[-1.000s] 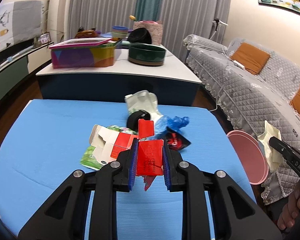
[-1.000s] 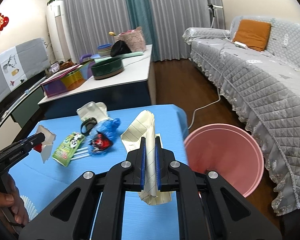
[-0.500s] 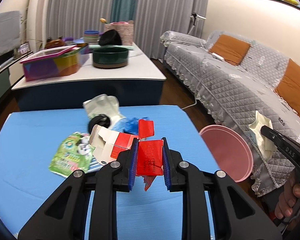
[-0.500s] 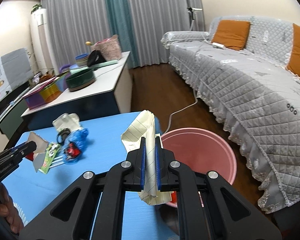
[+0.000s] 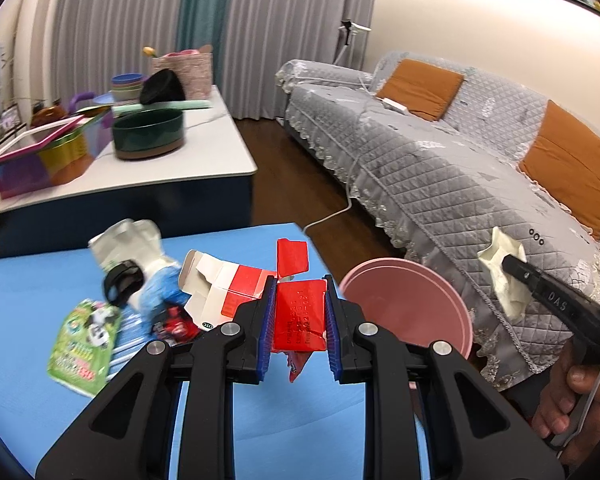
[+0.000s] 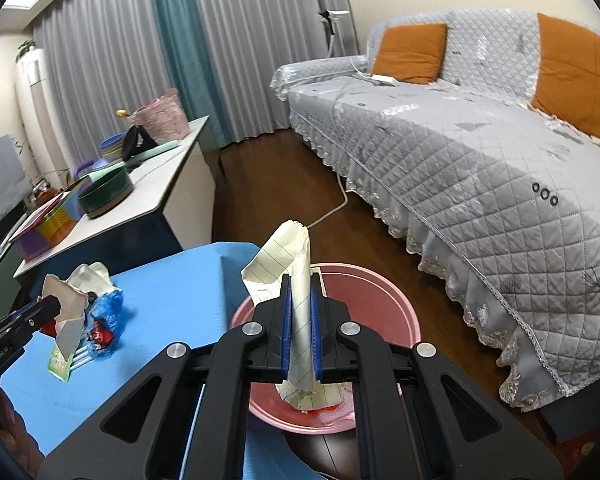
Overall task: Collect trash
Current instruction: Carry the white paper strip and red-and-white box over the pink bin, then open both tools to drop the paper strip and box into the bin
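My left gripper (image 5: 299, 320) is shut on a torn red and white carton (image 5: 296, 316), held above the blue mat (image 5: 28, 280). My right gripper (image 6: 300, 320) is shut on a crumpled sheet of lined paper (image 6: 296, 280), which hangs over the pink bin (image 6: 384, 300). In the left wrist view the pink bin (image 5: 404, 304) stands just right of the mat, and the right gripper with its paper (image 5: 504, 268) hovers beyond it. Loose trash lies on the mat: a green snack packet (image 5: 84, 344), a blue wrapper (image 5: 156, 292), a white bag (image 5: 128, 240) and a small red packet (image 5: 176, 326).
A white-topped cabinet (image 5: 220, 156) behind the mat carries a dark green bowl (image 5: 148, 134), a colourful box (image 5: 44, 156) and a basket. A grey quilted sofa (image 6: 480, 152) with orange cushions fills the right. A white cable (image 6: 332, 208) runs over the wood floor. A hand (image 5: 572, 408) holds the right gripper.
Both grippers have swung right, each keeping its hold. The lined paper now hangs over the pink bin, and the carton has neared the mat's right edge.
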A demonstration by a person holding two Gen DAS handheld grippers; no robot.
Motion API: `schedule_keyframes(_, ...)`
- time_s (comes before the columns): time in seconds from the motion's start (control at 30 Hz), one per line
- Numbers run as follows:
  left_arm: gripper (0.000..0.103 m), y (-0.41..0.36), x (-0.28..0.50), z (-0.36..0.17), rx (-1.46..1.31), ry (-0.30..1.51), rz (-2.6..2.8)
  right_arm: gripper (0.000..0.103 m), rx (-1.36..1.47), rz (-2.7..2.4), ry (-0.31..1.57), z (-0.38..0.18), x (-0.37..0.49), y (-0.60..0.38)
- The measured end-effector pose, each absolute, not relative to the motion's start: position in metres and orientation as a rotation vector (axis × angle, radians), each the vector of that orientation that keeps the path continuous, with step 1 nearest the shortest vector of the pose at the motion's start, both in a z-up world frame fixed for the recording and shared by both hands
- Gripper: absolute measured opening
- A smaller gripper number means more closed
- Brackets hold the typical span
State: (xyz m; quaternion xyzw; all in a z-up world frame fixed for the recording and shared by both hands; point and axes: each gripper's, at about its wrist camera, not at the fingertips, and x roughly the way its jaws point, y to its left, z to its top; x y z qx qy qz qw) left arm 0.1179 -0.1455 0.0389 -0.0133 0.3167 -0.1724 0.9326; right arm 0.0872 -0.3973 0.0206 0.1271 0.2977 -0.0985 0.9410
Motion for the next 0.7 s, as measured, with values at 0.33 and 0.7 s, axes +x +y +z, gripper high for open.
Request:
schedule_keyframes(0.33,0.022,-0.202,0.142,0.035,-0.009,0.663,-0.437,0.009,0.290,-0.235,0.645,0.002,0.098,-0.425)
schedule_keyframes(0.7,0.022,-0.257,0.166,0.021,0.015,0.689,-0.518,0.009,0.316,-0.252,0.682,-0.017,0.110,-0.442)
